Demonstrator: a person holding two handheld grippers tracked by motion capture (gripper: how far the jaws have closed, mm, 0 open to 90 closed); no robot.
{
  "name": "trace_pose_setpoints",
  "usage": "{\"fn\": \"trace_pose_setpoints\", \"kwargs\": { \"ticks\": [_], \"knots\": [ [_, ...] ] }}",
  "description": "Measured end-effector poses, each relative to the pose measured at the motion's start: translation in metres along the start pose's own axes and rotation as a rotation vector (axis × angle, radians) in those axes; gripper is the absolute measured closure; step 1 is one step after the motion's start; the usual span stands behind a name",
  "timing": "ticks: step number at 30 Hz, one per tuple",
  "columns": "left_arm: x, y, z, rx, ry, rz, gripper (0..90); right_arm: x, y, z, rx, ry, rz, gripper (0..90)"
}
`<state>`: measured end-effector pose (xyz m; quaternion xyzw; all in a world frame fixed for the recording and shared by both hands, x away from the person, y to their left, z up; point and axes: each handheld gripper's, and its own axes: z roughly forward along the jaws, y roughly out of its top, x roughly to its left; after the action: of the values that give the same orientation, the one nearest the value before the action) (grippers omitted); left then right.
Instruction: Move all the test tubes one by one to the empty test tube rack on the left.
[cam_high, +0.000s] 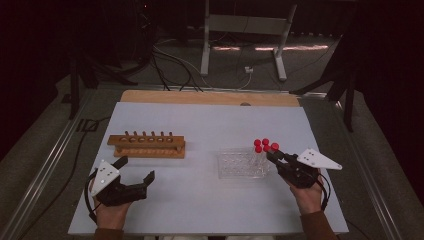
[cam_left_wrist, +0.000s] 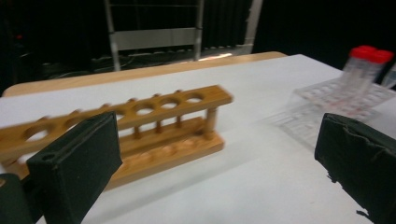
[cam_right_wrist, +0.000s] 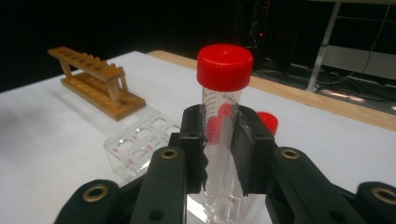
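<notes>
The right gripper is clamped on a red-capped clear tube, held upright over the clear plastic rack at the table's right — other red-capped tubes stand in that rack's far corner. The wooden tube rack on the left has empty holes. The left gripper is spread wide, holding nothing, just beside the wooden rack.

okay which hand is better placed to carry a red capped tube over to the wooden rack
Right. The right gripper is already shut on a clear red-capped plastic tube. The left gripper is open and holds nothing beside the wooden tube rack.
</notes>
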<state>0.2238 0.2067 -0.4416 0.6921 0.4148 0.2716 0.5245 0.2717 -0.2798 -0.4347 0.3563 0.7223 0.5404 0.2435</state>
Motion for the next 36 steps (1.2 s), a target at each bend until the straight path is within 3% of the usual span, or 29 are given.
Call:
{"fn": "trace_pose_setpoints", "kwargs": {
  "ticks": [10, 15, 16, 28, 34, 36],
  "knots": [
    [-0.034, 0.035, 0.025, 0.007, -0.134, 0.070, 1.5, 0.018, 0.007, 0.008, 0.028, 0.088, -0.004, 75.0],
    [-0.050, 0.051, 0.040, 0.038, -0.207, 0.101, 1.9, 0.026, 0.010, 0.012, 0.037, 0.131, -0.007, 75.0],
    [-0.057, 0.055, 0.046, 0.053, -0.238, 0.115, 2.4, 0.028, 0.010, 0.012, 0.039, 0.138, -0.007, 75.0],
    [-0.088, 0.070, 0.077, 0.138, -0.342, 0.161, 3.1, 0.047, 0.010, 0.025, 0.066, 0.196, -0.025, 75.0],
    [-0.110, 0.075, 0.095, 0.160, -0.390, 0.178, 8.9, 0.060, 0.007, 0.034, 0.103, 0.223, -0.045, 75.0],
    [-0.122, 0.076, 0.103, 0.168, -0.412, 0.201, 14.7, 0.063, 0.006, 0.035, 0.110, 0.230, -0.052, 74.9]
  ]
}}
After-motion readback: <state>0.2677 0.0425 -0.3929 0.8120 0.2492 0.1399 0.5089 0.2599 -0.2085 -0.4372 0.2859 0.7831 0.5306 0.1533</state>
